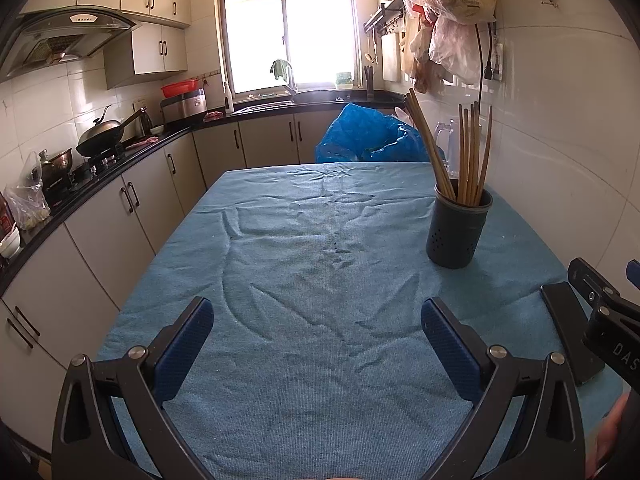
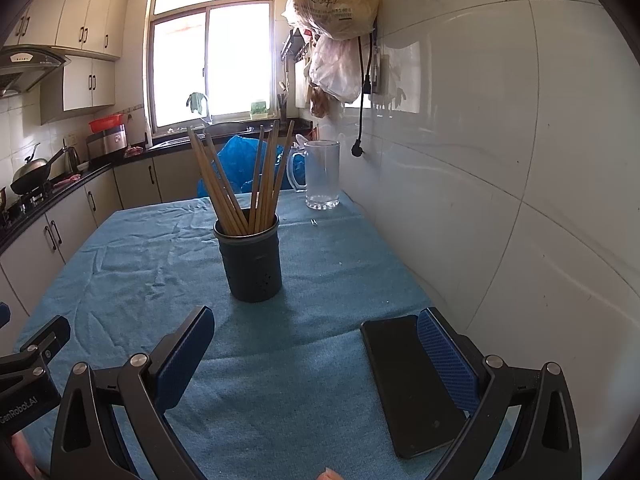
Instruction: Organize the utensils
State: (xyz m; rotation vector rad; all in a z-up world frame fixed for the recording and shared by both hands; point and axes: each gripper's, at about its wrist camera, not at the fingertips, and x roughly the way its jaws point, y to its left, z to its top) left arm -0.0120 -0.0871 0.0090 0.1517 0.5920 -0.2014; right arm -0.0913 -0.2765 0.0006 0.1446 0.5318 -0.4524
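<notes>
A dark perforated utensil holder [image 2: 251,258] stands upright on the blue tablecloth [image 2: 320,280], and everything else is easiest placed from it. Wooden chopsticks [image 2: 244,184] stand in the holder, fanned into two loose bunches: one leans toward the stove side of the kitchen, the other stands nearly straight or tips slightly toward the tiled wall [image 2: 500,140]. Beyond the holder, toward the window and close to the wall, a clear glass mug [image 2: 322,174] sits on the cloth, apart from the holder; a small pale object lies on the cloth between them (too small to identify). Behind the table's far edge, past the holder, a crumpled blue plastic bag [image 1: 368,134] rises into view. Nearer than the holder, on the wall side, a black phone [image 2: 412,388] lies flat on the cloth. The right gripper [image 2: 316,356] hovers short of the holder with its jaws spread wide and nothing between them; its wall-side finger partly overlaps the phone in the right wrist view. The left gripper [image 1: 316,344] is held over bare cloth, well to the stove side of the holder and nearer than it, jaws likewise wide and holding nothing.
</notes>
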